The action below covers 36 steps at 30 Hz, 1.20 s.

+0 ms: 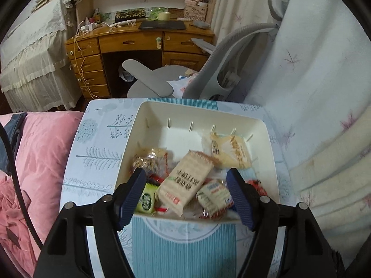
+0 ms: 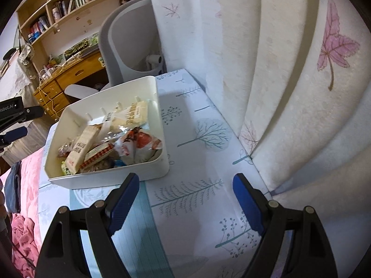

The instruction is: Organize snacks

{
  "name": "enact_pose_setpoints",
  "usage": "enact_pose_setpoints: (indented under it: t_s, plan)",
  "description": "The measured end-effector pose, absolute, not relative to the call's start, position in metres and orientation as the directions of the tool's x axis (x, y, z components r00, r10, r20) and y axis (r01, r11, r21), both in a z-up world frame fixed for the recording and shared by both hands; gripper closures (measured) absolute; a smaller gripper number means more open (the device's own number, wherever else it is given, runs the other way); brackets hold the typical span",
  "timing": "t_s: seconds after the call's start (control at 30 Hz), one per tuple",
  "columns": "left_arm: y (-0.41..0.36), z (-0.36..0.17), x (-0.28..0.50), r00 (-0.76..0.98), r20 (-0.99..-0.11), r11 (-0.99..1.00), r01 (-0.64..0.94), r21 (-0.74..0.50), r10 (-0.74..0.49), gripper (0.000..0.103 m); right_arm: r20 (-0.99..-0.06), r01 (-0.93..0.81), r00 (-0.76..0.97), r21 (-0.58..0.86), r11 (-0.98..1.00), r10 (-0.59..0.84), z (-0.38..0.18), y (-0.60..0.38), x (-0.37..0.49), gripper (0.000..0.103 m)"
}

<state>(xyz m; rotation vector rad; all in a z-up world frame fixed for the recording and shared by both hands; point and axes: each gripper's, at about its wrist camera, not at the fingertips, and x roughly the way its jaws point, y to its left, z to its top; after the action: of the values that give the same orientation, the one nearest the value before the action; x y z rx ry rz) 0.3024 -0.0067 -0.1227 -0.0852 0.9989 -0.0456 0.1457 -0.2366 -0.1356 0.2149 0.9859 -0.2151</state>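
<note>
Left gripper (image 1: 186,186): fingers (image 1: 132,194) standing wide, holding nothing, hovering over the snacks (image 1: 185,180) lying heaped between them in the white bin (image 1: 148,115). Right gripper (image 2: 185,205): fingers wide, empty, waiting over bare table (image 2: 204,153) right of the bin.
</note>
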Motion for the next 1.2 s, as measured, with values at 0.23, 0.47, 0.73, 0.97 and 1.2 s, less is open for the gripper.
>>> enact_pose_setpoints:
  t_s: [0.23, 0.47, 0.73, 0.97, 1.2]
  plan:
    - [0.013, -0.113, 0.254, 0.510, -0.842, 0.984, 0.059, -0.168, -0.174, 0.021, -0.853, 0.254, 0.520, 0.095, 0.962, -0.053, -0.122, -0.211, 0.131, 0.010]
    - [0.038, -0.107, 0.188, 0.465, -0.867, 0.983, 0.115, -0.145, -0.183, 0.011, -0.855, 0.174, 0.518, 0.133, 0.976, 0.023, -0.097, -0.176, 0.101, 0.006]
    - [0.059, -0.084, 0.128, 0.439, -0.890, 0.991, 0.100, -0.092, -0.127, 0.001, -0.864, 0.115, 0.477, 0.242, 0.963, 0.161, -0.070, -0.162, 0.069, 0.002]
    - [0.042, -0.037, 0.100, 0.493, -0.867, 0.997, 0.061, -0.056, -0.079, 0.001, -0.876, 0.097, 0.429, 0.286, 0.953, 0.220, -0.036, -0.174, 0.054, 0.001]
    - [0.011, -0.025, 0.081, 0.535, -0.844, 0.999, -0.001, -0.038, -0.031, 0.001, -0.842, 0.011, 0.515, 0.197, 0.980, 0.164, -0.002, -0.181, 0.040, 0.001]
